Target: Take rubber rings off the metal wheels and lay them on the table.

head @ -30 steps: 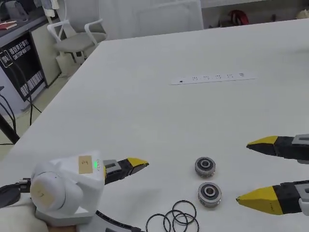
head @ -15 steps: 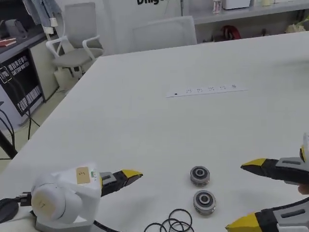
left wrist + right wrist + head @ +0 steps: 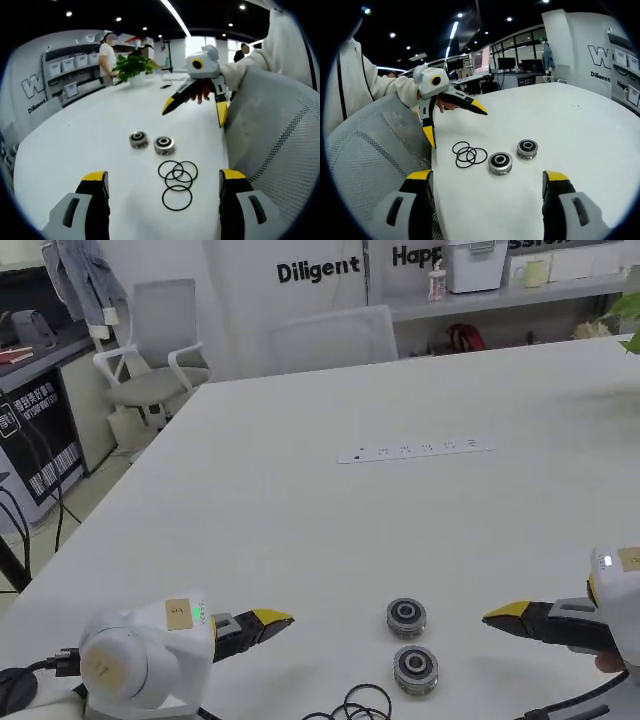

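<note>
- Headset view has tilted up; nothing on the surface [image 3: 300, 520] has shifted.
- Left gripper [image 3: 163, 176] and right gripper [image 3: 487, 175]: jaws wide open, empty, flanking the work for access.
- Wheels [image 3: 406, 615] sit between them.
- Four rings [image 3: 177, 175] lie loose beside the wheels.

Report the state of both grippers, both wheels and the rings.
Left gripper: open, holding nothing.
Right gripper: open, holding nothing.
Far metal wheel: lying flat on the table, ungripped.
Near metal wheel: lying flat, apart from the other wheel.
Rubber rings: loose and flat on the table, some overlapping.
</note>
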{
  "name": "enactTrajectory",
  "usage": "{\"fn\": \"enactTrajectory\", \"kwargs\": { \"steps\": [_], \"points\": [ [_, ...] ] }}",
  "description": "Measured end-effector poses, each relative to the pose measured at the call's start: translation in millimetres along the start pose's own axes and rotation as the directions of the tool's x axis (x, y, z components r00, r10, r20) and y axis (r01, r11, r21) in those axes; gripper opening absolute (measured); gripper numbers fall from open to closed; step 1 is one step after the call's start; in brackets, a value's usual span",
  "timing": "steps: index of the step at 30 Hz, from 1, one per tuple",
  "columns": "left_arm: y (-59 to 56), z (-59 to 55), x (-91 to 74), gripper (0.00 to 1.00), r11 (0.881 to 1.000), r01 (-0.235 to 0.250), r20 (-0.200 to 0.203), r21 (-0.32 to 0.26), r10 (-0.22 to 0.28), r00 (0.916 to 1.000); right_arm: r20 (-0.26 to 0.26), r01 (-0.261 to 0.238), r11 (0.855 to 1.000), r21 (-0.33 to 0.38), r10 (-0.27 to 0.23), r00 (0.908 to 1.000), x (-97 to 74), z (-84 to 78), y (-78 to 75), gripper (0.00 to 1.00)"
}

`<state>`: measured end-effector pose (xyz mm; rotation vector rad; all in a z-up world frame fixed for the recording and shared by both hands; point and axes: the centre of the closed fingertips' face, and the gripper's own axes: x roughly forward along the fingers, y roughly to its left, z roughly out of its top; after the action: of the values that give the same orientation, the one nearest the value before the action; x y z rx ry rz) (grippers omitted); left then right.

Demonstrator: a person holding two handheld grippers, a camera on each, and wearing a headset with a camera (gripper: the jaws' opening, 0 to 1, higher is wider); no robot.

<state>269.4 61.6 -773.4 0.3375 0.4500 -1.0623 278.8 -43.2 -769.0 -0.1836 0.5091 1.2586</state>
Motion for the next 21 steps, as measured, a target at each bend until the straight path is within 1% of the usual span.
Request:
{"fn": "enactTrajectory", "kwargs": {
  "steps": [4, 11, 14, 21],
  "points": [
    [-2.0, -1.7, 0.6, 0.92, 1.0, 0.007, -0.004, -0.001, -0.007, 1.0, 0.007, 0.014, 1.0, 0.012, -0.014, 0.9999, -4.7, -0.5, -3.7, 0.87],
    [-0.6, -0.8, 0.1, 0.92, 1.0, 0.004, 0.002, -0.014, -0.004, 1.0, 0.019, 0.034, 0.999, 0.033, -0.034, 0.9992, -7.1, 0.9, -8.2, 0.86],
    [1.1, -0.5, -0.6, 0.92, 1.0, -0.001, 0.004, -0.016, 0.001, 1.0, 0.018, 0.039, 0.999, 0.037, -0.039, 0.9991, -7.8, 0.5, -9.6, 0.86],
    [9.5, 4.2, -3.6, 0.92, 0.999, -0.027, 0.025, -0.04, 0.028, 0.9993, 0.022, 0.045, 0.997, 0.055, -0.046, 0.9987, -9.7, 1.8, -11.4, 0.86]
  ]
}}
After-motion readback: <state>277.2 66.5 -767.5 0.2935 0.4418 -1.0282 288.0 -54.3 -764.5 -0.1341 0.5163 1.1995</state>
